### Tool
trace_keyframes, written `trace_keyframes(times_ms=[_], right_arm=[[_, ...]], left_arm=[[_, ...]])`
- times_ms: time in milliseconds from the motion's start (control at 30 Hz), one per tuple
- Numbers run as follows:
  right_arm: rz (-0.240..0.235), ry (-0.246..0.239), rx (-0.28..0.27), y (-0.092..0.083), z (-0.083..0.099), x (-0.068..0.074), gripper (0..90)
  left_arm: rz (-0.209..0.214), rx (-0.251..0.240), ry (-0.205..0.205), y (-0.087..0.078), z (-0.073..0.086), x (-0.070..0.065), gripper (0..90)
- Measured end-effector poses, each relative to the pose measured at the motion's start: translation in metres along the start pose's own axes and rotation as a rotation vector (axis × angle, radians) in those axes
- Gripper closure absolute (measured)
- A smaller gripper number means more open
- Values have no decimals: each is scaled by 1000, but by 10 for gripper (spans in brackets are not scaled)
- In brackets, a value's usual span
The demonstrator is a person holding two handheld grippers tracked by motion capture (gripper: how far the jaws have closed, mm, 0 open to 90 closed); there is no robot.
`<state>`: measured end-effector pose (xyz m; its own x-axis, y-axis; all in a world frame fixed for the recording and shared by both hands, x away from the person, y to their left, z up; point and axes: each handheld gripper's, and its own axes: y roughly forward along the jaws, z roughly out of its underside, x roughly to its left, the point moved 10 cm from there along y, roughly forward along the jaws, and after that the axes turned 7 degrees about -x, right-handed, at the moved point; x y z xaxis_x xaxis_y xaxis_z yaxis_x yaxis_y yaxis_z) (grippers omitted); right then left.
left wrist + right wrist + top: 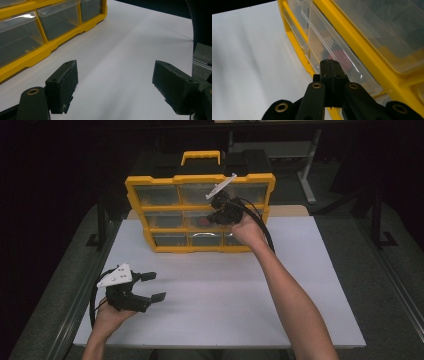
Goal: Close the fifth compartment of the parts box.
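A yellow organizer box (200, 179) with clear drawers stands upright at the back of the white table (225, 295). My right gripper (212, 216) is raised in front of its middle row. Its jaws are shut together, and their tip (330, 62) rests against the clear front lip of a middle drawer (325, 41) that sticks out a little. I see nothing between the pads. A red object (342, 59) lies inside that drawer. My left gripper (156, 286) sits low at the table's front left, open and with nothing in it (115, 82), well away from the box (32, 58).
A yellow carry handle (200, 156) tops the box, with dark gear and a table frame behind it. The person's right forearm (295, 305) crosses the table's right half. Bare white tabletop lies between the left gripper and the box.
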<state>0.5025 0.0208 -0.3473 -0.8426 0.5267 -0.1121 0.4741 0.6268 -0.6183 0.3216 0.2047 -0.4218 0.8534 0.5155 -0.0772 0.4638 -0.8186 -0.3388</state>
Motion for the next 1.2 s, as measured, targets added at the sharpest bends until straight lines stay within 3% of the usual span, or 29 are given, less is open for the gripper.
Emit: trace_keyframes(times_ms=[200, 533, 1200], right_arm=[[10, 17, 0, -1, 1, -2, 889], [38, 3, -7, 0, 0, -6, 889], [31, 28, -13, 1, 0, -4, 887]], left_arm=[[-1, -1, 1, 0, 0, 0, 207], [-1, -1, 1, 0, 0, 0, 208], [-2, -5, 0, 0, 0, 0, 208]])
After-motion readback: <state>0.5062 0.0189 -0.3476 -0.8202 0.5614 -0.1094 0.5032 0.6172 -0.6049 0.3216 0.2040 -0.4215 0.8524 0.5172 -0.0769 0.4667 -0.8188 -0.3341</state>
